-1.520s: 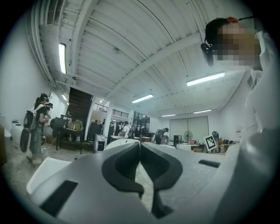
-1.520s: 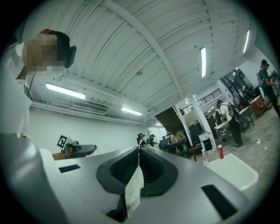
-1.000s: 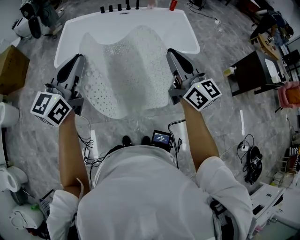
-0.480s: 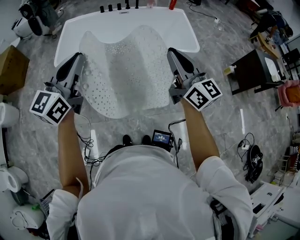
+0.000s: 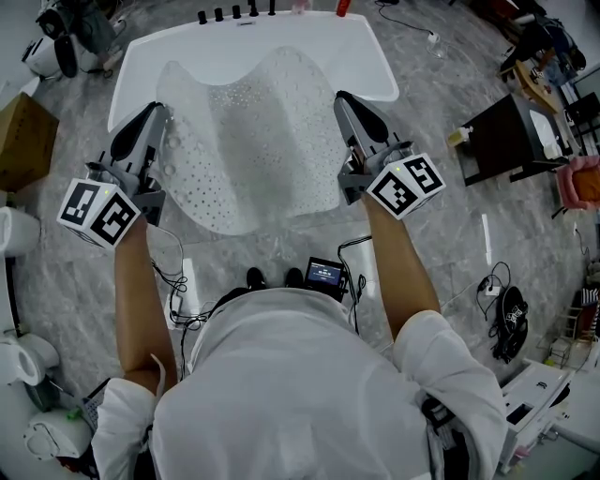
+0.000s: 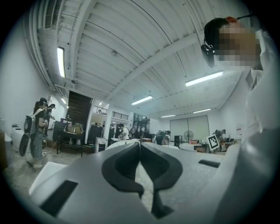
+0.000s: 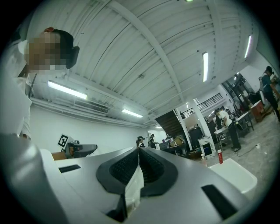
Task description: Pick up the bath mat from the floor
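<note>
The bath mat [image 5: 248, 141], translucent white and covered in small dots, hangs spread between my two grippers above the white bathtub [image 5: 375, 66]. My left gripper [image 5: 159, 112] is shut on the mat's left edge, and my right gripper [image 5: 339, 97] is shut on its right edge. In the left gripper view the left gripper [image 6: 139, 144] points up at the ceiling, with a pale strip of the mat [image 6: 145, 183] pinched between its pads. The right gripper [image 7: 139, 151] also points upward in its own view, and a white fold of the mat [image 7: 134, 188] sticks out below its closed jaws.
Small bottles [image 5: 234, 14] line the tub's far rim. A black table [image 5: 502, 141] stands at the right and a cardboard box [image 5: 23, 141] at the left. Cables [image 5: 492, 291] lie on the marble floor at right. Other people stand in the background of both gripper views.
Both grippers and the mat have drifted only slightly. Both grips stay the same.
</note>
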Tool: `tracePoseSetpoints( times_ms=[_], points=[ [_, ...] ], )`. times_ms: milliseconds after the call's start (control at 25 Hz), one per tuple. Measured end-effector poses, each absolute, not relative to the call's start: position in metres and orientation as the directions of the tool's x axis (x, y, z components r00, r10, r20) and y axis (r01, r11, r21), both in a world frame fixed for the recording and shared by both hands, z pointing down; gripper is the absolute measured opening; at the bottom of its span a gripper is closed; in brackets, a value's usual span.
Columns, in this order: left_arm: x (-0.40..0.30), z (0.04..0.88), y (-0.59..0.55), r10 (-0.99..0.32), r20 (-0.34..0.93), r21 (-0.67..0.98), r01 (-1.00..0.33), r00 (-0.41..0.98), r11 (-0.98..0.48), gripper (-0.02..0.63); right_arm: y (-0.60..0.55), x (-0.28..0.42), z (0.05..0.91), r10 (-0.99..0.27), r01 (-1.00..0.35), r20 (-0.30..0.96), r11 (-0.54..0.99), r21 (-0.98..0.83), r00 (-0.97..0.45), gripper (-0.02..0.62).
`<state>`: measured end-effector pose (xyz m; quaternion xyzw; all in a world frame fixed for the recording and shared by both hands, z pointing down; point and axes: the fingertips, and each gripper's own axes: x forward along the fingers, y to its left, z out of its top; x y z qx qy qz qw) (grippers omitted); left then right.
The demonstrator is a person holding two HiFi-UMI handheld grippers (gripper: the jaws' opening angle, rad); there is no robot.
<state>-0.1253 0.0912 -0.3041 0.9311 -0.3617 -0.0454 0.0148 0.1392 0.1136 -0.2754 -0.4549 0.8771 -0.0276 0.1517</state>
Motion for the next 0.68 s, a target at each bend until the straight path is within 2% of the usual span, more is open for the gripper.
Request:
tracePoseSetpoints(
  times_ms=[680],
  points=[
    [-0.1278,-0.3015,0.0880,-0.670,-0.081,0.072,-0.666,0.738,-0.742,0.011,0.1154,0.1444,-0.2749,-0.819,-0.806,-0.252,0.564,-0.182,-0.516,0.035]
  ],
)
